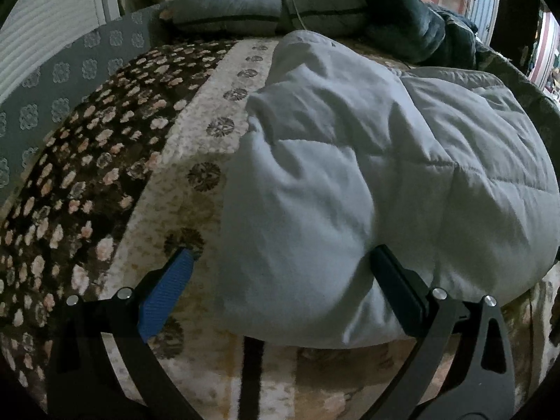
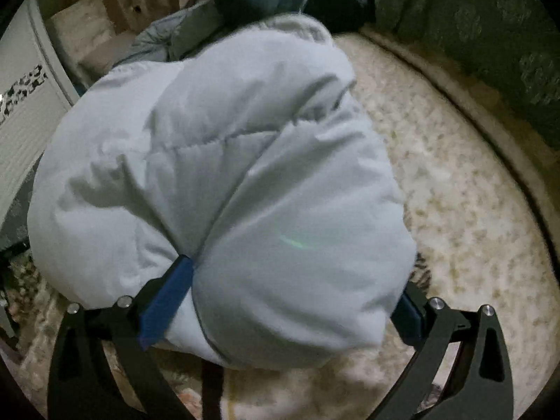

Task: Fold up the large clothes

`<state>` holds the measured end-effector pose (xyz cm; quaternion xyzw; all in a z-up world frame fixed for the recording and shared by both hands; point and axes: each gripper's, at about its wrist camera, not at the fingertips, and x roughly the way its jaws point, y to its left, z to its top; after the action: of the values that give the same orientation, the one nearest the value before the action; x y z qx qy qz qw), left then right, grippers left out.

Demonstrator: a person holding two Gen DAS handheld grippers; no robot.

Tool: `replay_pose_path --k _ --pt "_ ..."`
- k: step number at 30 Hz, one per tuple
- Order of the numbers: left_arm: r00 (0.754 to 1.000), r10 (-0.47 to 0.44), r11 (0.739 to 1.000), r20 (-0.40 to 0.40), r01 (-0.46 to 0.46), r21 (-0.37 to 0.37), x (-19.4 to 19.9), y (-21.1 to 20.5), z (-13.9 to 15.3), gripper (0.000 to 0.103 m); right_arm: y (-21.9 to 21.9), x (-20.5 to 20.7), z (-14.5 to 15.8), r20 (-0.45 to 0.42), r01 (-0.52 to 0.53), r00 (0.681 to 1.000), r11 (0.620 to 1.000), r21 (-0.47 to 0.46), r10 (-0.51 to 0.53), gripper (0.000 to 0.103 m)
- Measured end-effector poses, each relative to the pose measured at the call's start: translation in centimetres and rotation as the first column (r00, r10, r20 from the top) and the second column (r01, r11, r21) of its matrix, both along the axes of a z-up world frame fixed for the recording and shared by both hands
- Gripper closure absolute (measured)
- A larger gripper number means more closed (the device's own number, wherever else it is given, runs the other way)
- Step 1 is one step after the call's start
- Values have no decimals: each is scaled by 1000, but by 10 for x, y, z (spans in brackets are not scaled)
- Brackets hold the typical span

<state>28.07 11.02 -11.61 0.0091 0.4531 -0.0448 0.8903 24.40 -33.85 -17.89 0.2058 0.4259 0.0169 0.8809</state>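
Note:
A puffy light grey-white quilted jacket [image 1: 367,161] lies bunched on a bed with a floral blanket [image 1: 105,175]. My left gripper [image 1: 283,273] is open at the jacket's near left corner. Its blue pad [image 1: 168,297] rests on the blanket and its black finger [image 1: 399,294] presses into the jacket. In the right wrist view the jacket [image 2: 227,175] fills the middle. My right gripper [image 2: 294,280] is open wide, with the jacket's near end bulging between its blue finger [image 2: 168,301] and the partly hidden other finger [image 2: 409,308].
Grey-blue pillows [image 1: 266,3] and a dark bundled blanket [image 1: 420,28] lie at the head of the bed. A grey patterned bed border [image 2: 490,42] runs along the right side. A white cabinet [image 2: 24,115] stands to the left.

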Motion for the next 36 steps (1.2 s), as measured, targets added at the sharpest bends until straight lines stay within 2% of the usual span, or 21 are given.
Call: replay_pose_path --k 1,2,3,5,9,13,16,18,20,21,24,26,27,28,31,34,36 --pt "1000 3 1000 1 -3 3 -1 3 2 3 0 2 0 -1 -15 1000 1000 14 15 12" --pt "1000 6 1000 1 -6 -2 -1 5 3 3 2 3 1 7 -44 999 998 35 43 32" --pt "1000 8 1000 0 -8 -12 -2 8 3 3 8 3 5 12 -63 998 998 26 63 40" --pt "1000 5 999 -16 -6 -54 2 15 2 3 19 3 12 14 -83 996 995 -53 84 46" --pt "998 -33 987 -62 23 -162 18 24 -13 3 24 3 12 13 -77 997 995 -69 78 47" --pt "990 -94 969 -100 68 -239 34 23 -37 3 26 -1 13 12 -72 997 995 -69 73 46" --pt "974 -133 922 -184 54 -383 45 28 -64 3 21 -3 11 11 -62 998 998 -15 62 41" --pt "959 -145 872 -245 7 -490 52 32 -77 3 13 -5 8 10 -47 999 999 19 47 37" --pt "951 -170 859 -257 15 -512 54 25 -79 3 10 -3 5 2 -36 999 998 54 36 29" --pt "949 -186 866 -254 36 -499 54 17 -77 3 6 -1 2 -4 -30 1000 995 90 31 28" --pt "961 -176 910 -212 77 -407 55 1 -67 4 3 1 0 -4 -35 999 987 156 36 29" --pt "965 -181 917 -189 96 -387 55 -3 -59 15 2 1 3 5 -47 999 983 178 47 45" --pt "967 -180 922 -180 102 -374 53 -5 -55 24 3 1 7 9 -50 999 983 177 49 48" --pt "968 -181 928 -171 111 -357 52 -7 -52 34 4 2 10 12 -50 999 985 168 49 54" --pt "974 -164 955 -155 118 -272 47 -16 -38 50 10 4 22 19 -53 999 993 106 51 64" --pt "984 -131 979 -120 109 -169 40 -30 -17 62 17 -1 46 62 -48 997 999 1 48 72" --pt "989 -111 989 -93 101 -107 34 -40 -1 65 20 -8 66 99 -52 993 997 -56 57 74"
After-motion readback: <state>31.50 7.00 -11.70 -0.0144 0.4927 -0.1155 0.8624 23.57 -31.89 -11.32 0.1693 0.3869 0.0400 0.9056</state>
